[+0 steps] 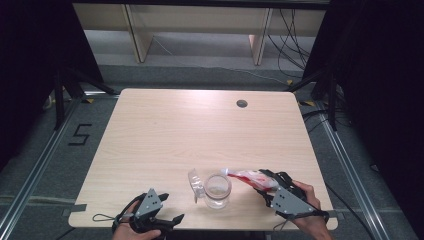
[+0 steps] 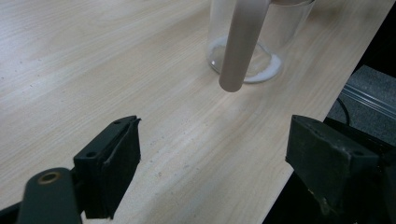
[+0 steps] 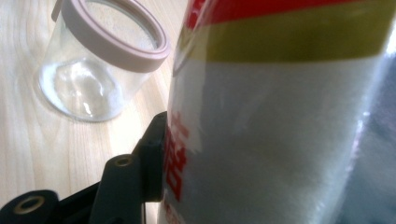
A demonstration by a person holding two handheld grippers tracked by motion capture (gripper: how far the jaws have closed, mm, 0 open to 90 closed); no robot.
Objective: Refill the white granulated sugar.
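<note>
Nearest the high camera, at the bottom edge, the left gripper [image 1: 159,218] rests with jaws apart and empty. At lower right, the right gripper [image 1: 268,187] is clamped on a red-and-white bag [image 1: 248,177], whose mouth points toward the open glass jar [image 1: 217,190] at lower centre. Pouring cleanly likely calls for bringing the mouth over the pink rim [image 3: 112,39] before tipping slowly.

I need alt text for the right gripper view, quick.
A clear plastic bag with red and yellow print, holding white powder, sits clamped in the right gripper, close to the camera. Behind it, a glass jar with a pale pink rim stands open on the wooden table.
</note>
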